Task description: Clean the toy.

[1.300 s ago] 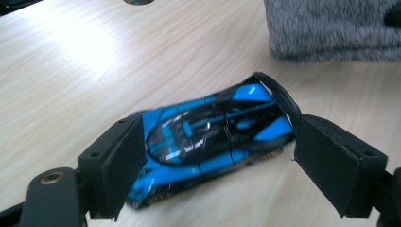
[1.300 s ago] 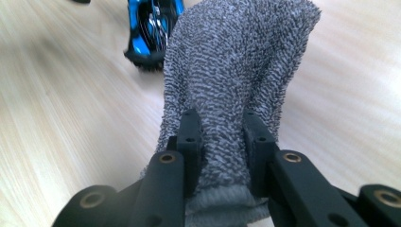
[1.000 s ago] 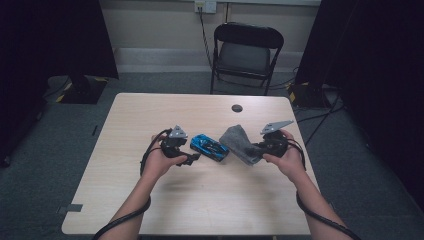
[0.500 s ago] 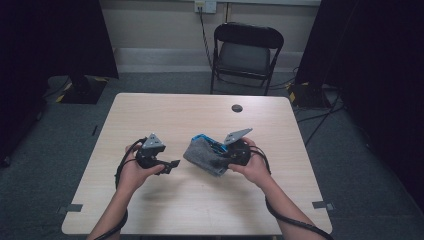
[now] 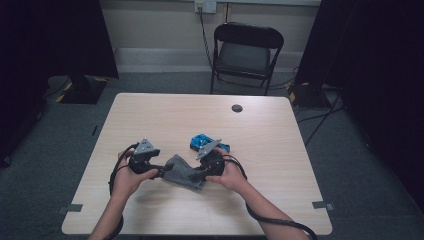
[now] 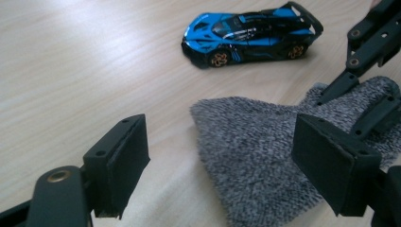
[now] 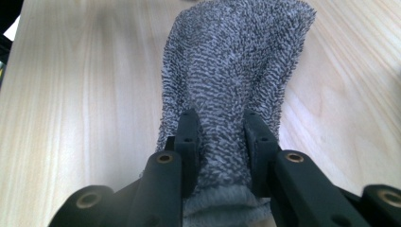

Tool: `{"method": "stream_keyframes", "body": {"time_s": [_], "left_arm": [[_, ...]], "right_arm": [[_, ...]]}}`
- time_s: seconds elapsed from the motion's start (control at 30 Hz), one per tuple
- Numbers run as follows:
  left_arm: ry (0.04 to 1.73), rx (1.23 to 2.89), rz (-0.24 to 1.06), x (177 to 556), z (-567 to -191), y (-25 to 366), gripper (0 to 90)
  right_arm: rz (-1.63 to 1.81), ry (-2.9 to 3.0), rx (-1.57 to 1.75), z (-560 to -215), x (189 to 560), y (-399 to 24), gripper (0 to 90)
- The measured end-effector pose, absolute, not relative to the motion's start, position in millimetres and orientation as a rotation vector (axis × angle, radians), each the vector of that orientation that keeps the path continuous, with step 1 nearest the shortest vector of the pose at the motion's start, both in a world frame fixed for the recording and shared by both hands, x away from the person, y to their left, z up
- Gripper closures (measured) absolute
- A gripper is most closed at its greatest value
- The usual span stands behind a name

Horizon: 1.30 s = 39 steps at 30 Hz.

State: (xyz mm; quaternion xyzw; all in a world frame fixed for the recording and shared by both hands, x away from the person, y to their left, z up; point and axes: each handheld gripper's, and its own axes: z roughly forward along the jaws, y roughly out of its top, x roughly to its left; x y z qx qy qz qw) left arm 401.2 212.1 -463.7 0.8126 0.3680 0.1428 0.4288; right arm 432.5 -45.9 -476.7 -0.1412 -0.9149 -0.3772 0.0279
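Note:
A grey knitted cloth lies on the table in front of a blue toy car. My right gripper is shut on the cloth's right end, and in the right gripper view both fingers pinch the fabric at the gripper. My left gripper stands open at the cloth's left corner. Its jaws have just closed a little. The corner lies between them, touching neither pad of the gripper. The car sits beyond, with the right gripper's fingers on the cloth.
The wooden table has a small black disc near its far edge. A black folding chair stands behind the table. Cables trail from both grippers toward the near edge.
My right gripper has carried the cloth left and nearer, from right of the car to in front of it. My left gripper has moved left and nearer, ending at the cloth's corner.

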Motion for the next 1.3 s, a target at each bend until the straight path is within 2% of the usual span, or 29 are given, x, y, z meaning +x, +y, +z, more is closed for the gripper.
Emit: {"method": "stream_keyframes", "body": {"time_s": [0.4, 0.53, 0.67, 0.73, 1.0, 1.3], "left_arm": [[0.950, 2.020, 0.337, 387, -469, 220, 22.3], [0.951, 2.021, 0.321, 385, -471, 219, 23.4], [0.949, 2.039, 0.290, 383, -477, 214, 23.5], [0.954, 2.037, 0.280, 383, -478, 211, 23.5], [0.939, 2.062, 0.223, 375, -476, 206, 24.4], [0.929, 2.076, 0.188, 371, -478, 201, 24.1]], "right_arm": [[-1.227, -2.819, -0.700, -483, 445, -25, 71.7], [-1.205, -2.831, -0.706, -482, 441, -18, 65.7], [-1.191, -2.851, -0.692, -476, 436, -18, 48.2], [-1.221, -2.845, -0.709, -470, 435, -24, 43.6], [-1.300, -2.811, -0.835, -463, 449, -58, 43.7], [-1.344, -2.764, -0.914, -462, 464, -65, 45.4]]}}
